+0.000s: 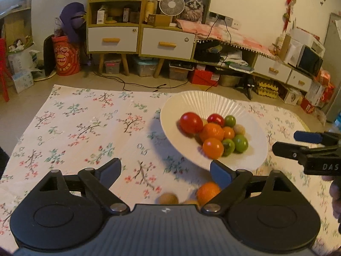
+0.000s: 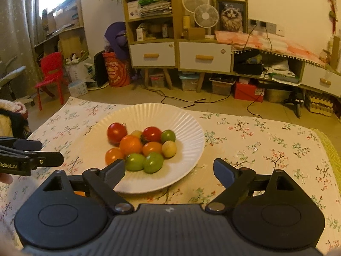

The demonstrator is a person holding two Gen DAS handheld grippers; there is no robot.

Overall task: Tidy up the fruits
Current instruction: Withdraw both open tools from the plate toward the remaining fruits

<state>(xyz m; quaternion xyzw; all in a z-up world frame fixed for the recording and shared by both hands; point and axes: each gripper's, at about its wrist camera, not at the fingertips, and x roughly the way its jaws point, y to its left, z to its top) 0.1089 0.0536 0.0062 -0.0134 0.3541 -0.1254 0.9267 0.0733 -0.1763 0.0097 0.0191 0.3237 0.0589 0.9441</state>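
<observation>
Left gripper [image 1: 165, 169] fills the bottom of the left wrist view, jaws spread wide, nothing between the pads; bare cloth [image 1: 85, 128] in the gap. Tucked against its body at lower centre: an orange [image 1: 207, 192] just under the right finger, a tan fruit [image 1: 168, 198] beside it, and a second tan one partly hidden at the body's edge; all three on the cloth, outside the plate, blurred. Plate [image 1: 191, 102] sits above and right of the jaws, its near rim touching the right fingertip in the picture; whether they really touch, cannot tell.

Right gripper [image 2: 169, 170] at the bottom of the right wrist view, also spread, empty. Plate [image 2: 187, 140] lies centre-left; its near rim runs through the gap; the left finger overlaps the rim and the fruit pile's lower left edge; the right finger is over cloth [image 2: 266, 140], clear of the plate.

On the plate, bunched and touching: two red tomatoes [image 2: 116, 132], three oranges [image 2: 130, 144], three green fruits [image 2: 153, 162], a pale yellow one [image 2: 169, 148], and a small yellowish one half hidden behind.

Each gripper shows in the other's view: right gripper [image 1: 283, 143] at right edge mid-height, beside the plate's right rim; left gripper [image 2: 51, 152] at left edge, near the plate's left rim. Part of a hand [image 1: 336, 194] at the right edge.
</observation>
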